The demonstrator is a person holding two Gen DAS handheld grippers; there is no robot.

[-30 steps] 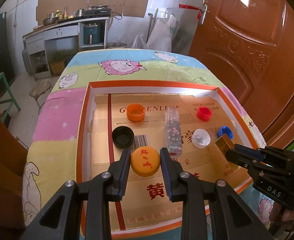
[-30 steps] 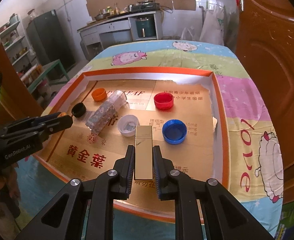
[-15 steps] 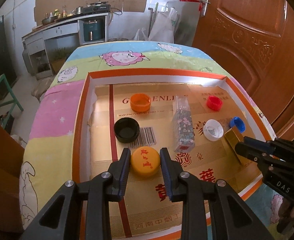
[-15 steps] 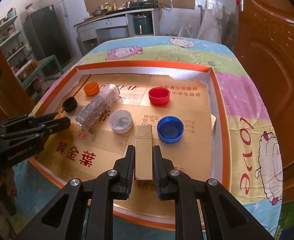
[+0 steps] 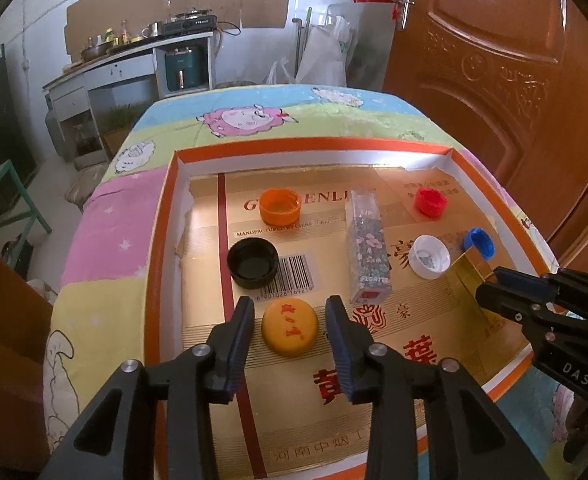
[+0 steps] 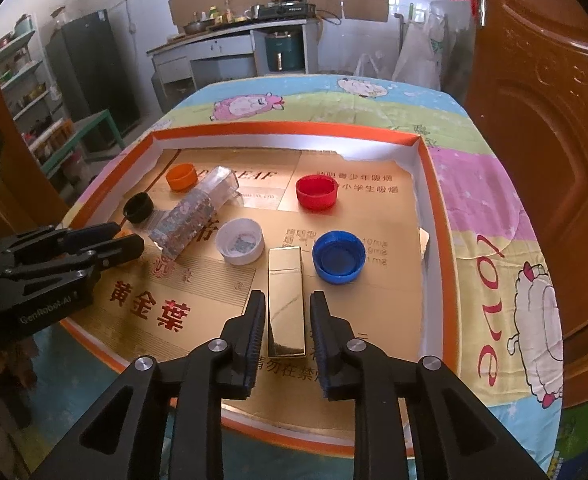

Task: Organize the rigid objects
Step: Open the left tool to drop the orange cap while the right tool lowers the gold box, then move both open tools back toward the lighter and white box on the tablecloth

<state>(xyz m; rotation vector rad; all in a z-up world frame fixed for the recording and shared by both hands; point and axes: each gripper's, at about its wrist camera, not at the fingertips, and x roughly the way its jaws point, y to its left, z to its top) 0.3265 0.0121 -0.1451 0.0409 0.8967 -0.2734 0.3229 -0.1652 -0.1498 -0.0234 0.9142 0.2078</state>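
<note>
Yellow cap (image 5: 290, 326) lies flat on the tray floor, lower centre of the left wrist view, between the fingers of the left gripper (image 5: 290, 334); jaws opening, a gap shows on both sides, pads not pressing it. Gold box (image 6: 286, 300) lies lengthwise in the lower centre of the right wrist view, between the fingers of the right gripper (image 6: 287, 338); jaws opening too, thin gaps each side, box resting on the tray. Just beside the box's far end: blue cap (image 6: 338, 256) to the right, white cap (image 6: 240, 241) to the left, both open side up. Clear printed box (image 6: 194, 216) lies on its side, left of centre. Red cap (image 6: 317, 192) upper centre, orange cap (image 6: 181, 176) upper left, black cap (image 6: 138, 208) below it. All sit in an orange-rimmed cardboard tray (image 6: 430, 184) on a cartoon-sheep tablecloth (image 6: 494, 208). Wooden door (image 6: 554, 120) at right edge.
</note>
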